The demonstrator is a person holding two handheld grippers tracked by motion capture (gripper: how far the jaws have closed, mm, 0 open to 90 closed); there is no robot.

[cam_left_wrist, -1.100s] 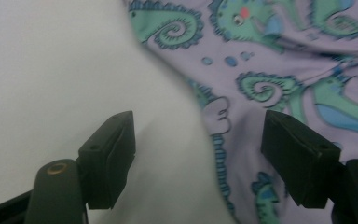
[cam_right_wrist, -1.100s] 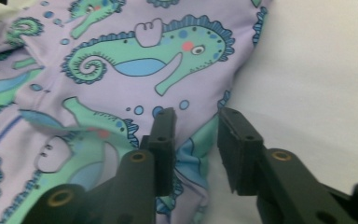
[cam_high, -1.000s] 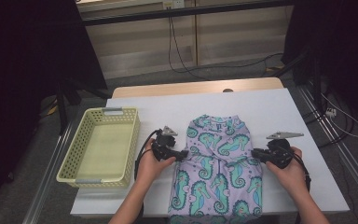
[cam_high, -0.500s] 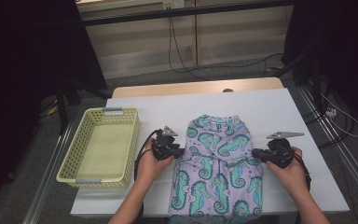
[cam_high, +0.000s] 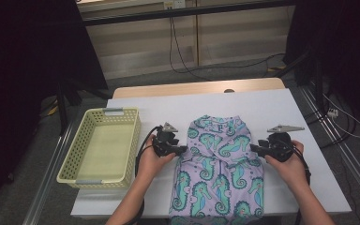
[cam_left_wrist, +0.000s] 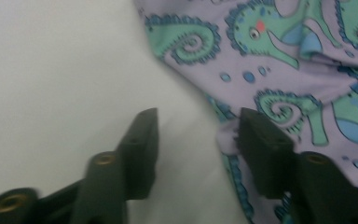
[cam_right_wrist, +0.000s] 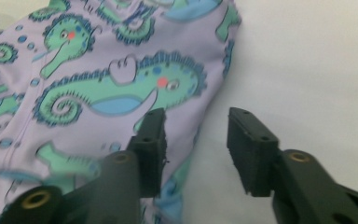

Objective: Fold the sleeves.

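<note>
A lilac garment (cam_high: 218, 164) printed with teal seahorses lies folded on the white table (cam_high: 272, 103), its near end hanging over the front edge. My left gripper (cam_high: 183, 150) is at its left edge. Its jaws have just been opening and stand open (cam_left_wrist: 198, 119), with the cloth's edge (cam_left_wrist: 284, 60) by the right jaw and bare table between them. My right gripper (cam_high: 254, 148) is at the garment's right edge. Those jaws have also just been opening and are open (cam_right_wrist: 196, 116): the left one is over the cloth (cam_right_wrist: 121, 70), and the hem lies loose in the gap.
A pale yellow woven basket (cam_high: 70, 176) with nothing in it stands at the table's left side, close to my left hand. Bare white tabletop stretches behind the garment and to its right. Cables run over the floor beyond the table.
Both hands have stayed at the garment's two side edges. The garment lies where it did.
</note>
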